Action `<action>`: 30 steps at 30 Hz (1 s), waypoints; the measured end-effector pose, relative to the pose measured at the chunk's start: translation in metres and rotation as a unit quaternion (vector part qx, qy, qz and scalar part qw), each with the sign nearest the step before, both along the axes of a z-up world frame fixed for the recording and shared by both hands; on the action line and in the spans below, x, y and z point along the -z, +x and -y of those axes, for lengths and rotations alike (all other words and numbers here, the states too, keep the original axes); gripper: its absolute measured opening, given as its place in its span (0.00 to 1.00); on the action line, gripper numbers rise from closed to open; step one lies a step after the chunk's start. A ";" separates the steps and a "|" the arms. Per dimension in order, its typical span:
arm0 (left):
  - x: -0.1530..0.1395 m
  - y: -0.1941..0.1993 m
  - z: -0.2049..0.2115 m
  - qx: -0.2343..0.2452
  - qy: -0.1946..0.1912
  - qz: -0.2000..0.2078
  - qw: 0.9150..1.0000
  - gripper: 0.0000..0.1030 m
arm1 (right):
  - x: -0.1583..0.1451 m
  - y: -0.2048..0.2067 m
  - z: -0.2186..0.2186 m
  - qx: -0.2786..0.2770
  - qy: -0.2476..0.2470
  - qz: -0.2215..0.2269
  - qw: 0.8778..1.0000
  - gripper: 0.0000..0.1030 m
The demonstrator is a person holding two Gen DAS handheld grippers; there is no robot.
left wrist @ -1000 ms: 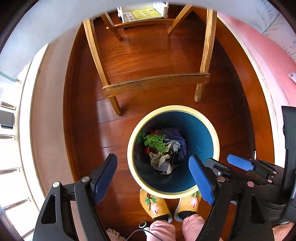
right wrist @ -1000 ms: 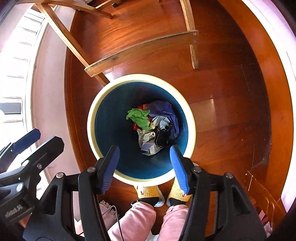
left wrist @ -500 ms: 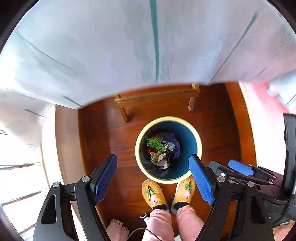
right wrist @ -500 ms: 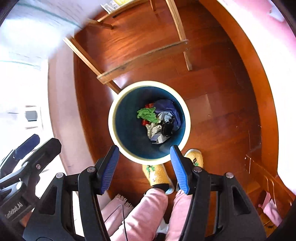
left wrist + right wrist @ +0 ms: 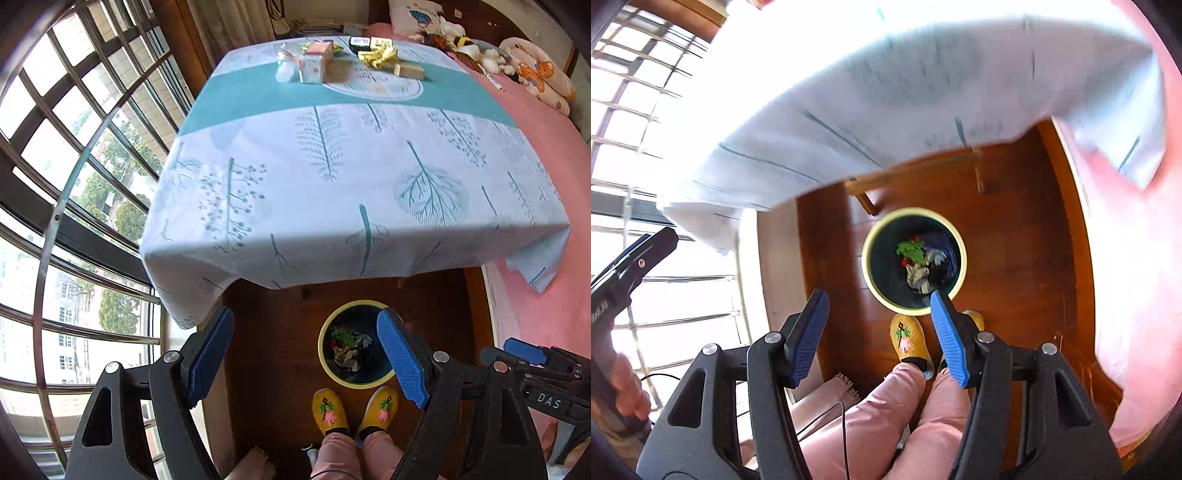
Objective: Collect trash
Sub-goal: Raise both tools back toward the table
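Both up, nothing held
Left hand-held gripper (image 5: 304,356) and right hand-held gripper (image 5: 879,334) gape empty; bin (image 5: 325,363) filled, counter (image 5: 332,166) clutter next.

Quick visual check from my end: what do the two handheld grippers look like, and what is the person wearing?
Both the left gripper and the right gripper have black frames with silver pivot screws and ribbed blue finger pads. White lettering "DAS" marks the right one's body. The person wears pink trousers and yellow embroidered slippers.
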State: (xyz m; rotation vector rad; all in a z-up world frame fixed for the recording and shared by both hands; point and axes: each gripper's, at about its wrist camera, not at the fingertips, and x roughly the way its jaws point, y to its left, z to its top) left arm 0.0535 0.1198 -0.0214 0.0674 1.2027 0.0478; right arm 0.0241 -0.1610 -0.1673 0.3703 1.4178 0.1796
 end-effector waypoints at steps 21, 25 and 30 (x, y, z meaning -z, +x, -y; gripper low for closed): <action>-0.176 0.014 -0.054 -0.073 0.026 0.109 0.991 0.79 | -0.193 0.067 -0.015 -0.078 0.042 0.168 0.982 0.53; -0.187 0.043 -0.058 -0.058 0.027 0.118 0.991 0.79 | -0.213 0.099 -0.028 -0.078 0.033 0.192 0.978 0.53; -0.187 0.105 -0.074 -0.036 0.011 0.120 0.992 0.79 | -0.230 0.146 -0.050 -0.077 0.023 0.211 0.974 0.53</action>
